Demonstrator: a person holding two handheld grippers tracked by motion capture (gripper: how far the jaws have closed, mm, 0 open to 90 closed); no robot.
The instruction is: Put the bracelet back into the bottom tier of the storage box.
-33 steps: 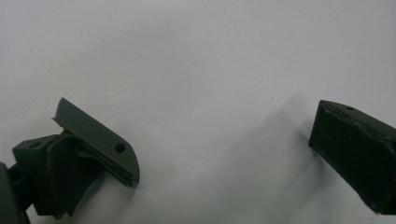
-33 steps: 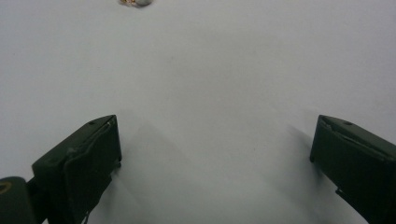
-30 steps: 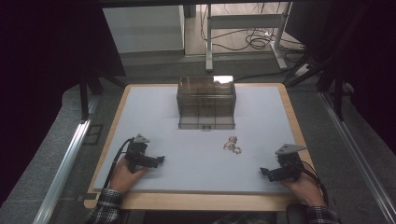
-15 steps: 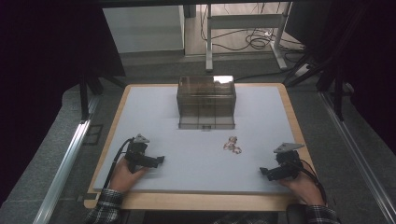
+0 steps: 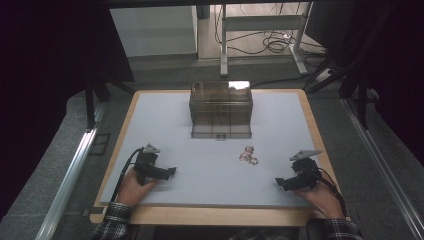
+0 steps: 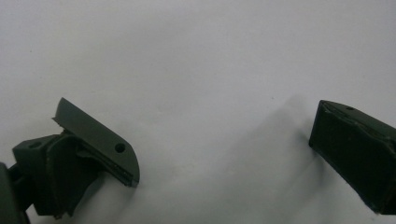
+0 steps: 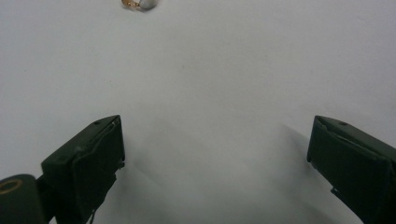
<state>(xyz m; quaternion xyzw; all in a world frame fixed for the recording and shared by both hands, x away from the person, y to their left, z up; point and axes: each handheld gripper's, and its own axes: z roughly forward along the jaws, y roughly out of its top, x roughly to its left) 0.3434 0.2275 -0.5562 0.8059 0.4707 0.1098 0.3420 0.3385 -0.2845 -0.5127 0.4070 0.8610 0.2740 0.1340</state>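
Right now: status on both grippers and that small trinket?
Left gripper open, empty, low over the mat. Right gripper open, empty, jaws toward the trinket. Trinket lies loose before the clear box. Path between is bare mat.

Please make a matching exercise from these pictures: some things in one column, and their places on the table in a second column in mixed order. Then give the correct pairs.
Things:
1. left tongs
2. right tongs
3. brown clear box
4. small pinkish object

Places:
A. far middle of the white mat
B. near right part of the mat, jaws open
C. near left part of the mat, jaws open
D. on the mat between the box and the right tongs

Pairs: 1-C, 2-B, 3-A, 4-D
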